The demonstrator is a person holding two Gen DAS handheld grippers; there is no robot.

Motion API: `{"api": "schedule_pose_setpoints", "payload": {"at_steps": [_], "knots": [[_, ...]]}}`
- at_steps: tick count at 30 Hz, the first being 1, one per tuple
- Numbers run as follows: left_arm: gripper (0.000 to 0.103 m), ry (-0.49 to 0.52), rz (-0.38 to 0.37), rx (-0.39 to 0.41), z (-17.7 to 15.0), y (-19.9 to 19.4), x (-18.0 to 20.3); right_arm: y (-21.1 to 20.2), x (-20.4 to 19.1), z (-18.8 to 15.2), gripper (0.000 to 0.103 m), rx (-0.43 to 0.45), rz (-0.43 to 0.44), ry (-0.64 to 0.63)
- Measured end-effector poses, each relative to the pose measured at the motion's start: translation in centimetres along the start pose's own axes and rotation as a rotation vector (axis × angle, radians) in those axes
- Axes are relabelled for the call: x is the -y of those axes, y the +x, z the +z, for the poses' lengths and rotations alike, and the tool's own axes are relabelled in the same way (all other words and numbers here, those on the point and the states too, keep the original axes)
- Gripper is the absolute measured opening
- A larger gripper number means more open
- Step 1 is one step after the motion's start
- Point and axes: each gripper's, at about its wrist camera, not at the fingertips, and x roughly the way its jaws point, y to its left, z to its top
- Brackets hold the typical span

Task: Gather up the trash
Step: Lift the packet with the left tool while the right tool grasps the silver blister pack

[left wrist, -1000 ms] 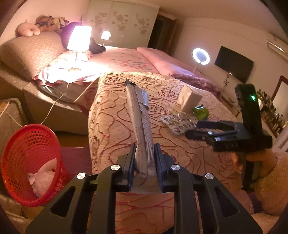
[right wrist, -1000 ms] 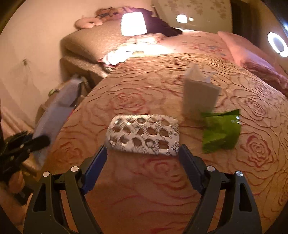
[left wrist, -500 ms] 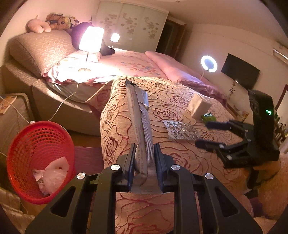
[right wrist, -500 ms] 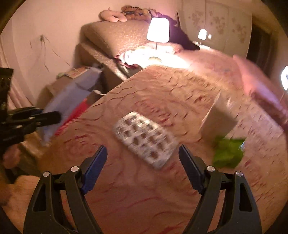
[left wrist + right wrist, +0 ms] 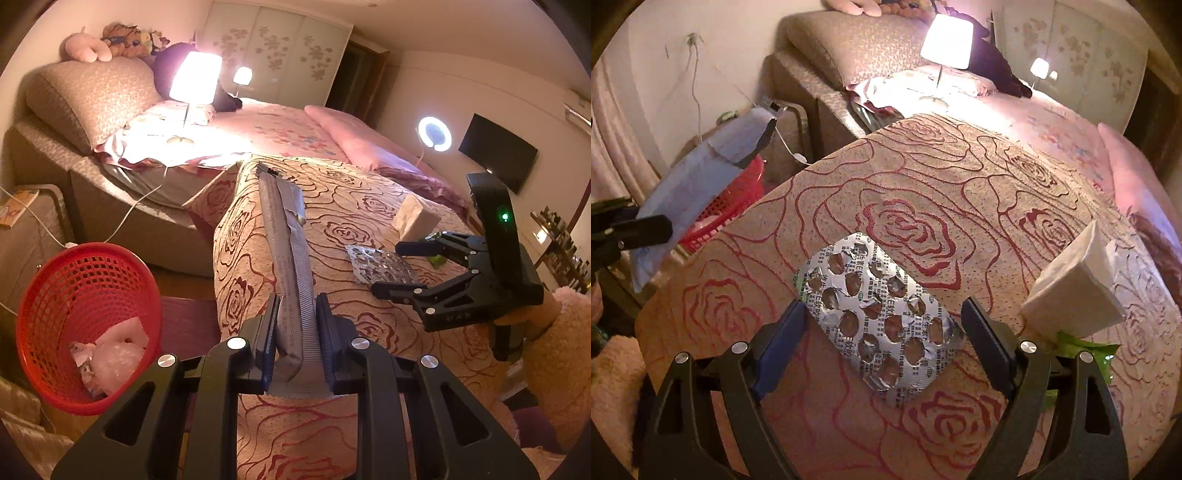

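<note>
A: The left wrist view shows the whole red basket (image 5: 86,325); the right view only its edge.

B: On the bed (image 5: 923,177), the empty blister pack (image 5: 882,325) lies between the right hand-held gripper (image 5: 882,343)'s opening jaws, untouched.

A: The left hand-held gripper (image 5: 297,328) is clamped on a long silver wrapper (image 5: 290,266).

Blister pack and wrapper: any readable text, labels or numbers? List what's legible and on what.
Blister pack: repeated dark print on the foil; only a lone "E" reads, the rest is too small and torn.
Silver wrapper in the left gripper: a line of print along it, too blurred to read.
Tissue pack: no text visible.
</note>
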Motion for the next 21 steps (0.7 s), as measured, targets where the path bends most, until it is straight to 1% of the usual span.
{"api": "schedule_pose_setpoints", "payload": {"at_steps": [3,5,8,12,16,17,19,21], "knots": [[0.019,-0.003,0.002,0.000,0.0,-0.1,-0.1,0.0,-0.1,-0.1,0.077,0.007,0.014,0.021],[0.019,-0.005,0.003,0.001,0.1,-0.1,-0.2,-0.3,-0.5,-0.4,0.069,0.009,0.022,0.028],[0.019,-0.009,0.005,0.004,0.1,-0.3,-0.4,-0.8,-1.0,-0.8,0.064,0.007,0.015,0.040],[0.019,-0.011,0.007,0.008,0.1,-0.5,-0.5,-1.3,-1.5,-1.4,0.063,0.003,0.022,0.058],[0.019,-0.017,0.007,0.009,0.1,-0.6,-0.7,-1.7,-2.0,-1.6,0.066,-0.004,0.063,0.055],[0.019,-0.017,0.007,0.009,0.1,-0.6,-0.7,-1.6,-2.0,-1.5,0.069,-0.005,0.056,0.049],[0.019,-0.016,0.007,0.008,0.1,-0.6,-0.7,-1.3,-1.8,-1.3,0.070,-0.006,0.035,0.050],[0.019,-0.017,0.008,0.008,0.1,-0.6,-0.7,-0.9,-1.3,-0.9,0.070,-0.004,0.039,0.062]]}}
